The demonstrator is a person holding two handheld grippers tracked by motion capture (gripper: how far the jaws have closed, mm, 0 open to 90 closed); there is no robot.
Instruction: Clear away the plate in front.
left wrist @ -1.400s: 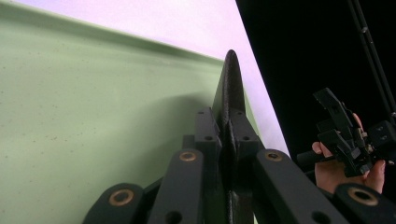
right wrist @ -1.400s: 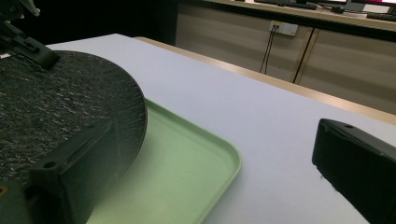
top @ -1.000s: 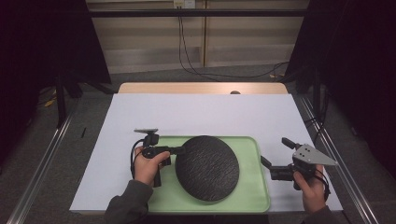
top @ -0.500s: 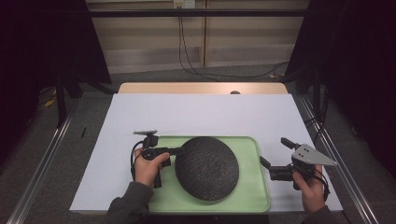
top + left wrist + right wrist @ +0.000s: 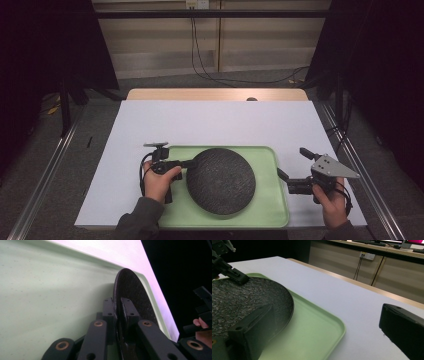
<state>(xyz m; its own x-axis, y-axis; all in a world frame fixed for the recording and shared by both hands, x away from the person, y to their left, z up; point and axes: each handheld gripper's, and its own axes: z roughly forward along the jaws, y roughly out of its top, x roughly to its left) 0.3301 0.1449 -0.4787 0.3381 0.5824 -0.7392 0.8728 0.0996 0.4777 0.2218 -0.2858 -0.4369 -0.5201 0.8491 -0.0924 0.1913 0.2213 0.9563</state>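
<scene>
Left gripper pinches the dark round plate by its rim, seen close along its jaws. From above, the right gripper gapes wide beside the green tray.

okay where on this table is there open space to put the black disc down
The white sheet beyond the green tray is bare across its width, as is the strip left of the left gripper. The tray is crowded: the black disc covers most of it, with the right gripper at its right edge.
</scene>
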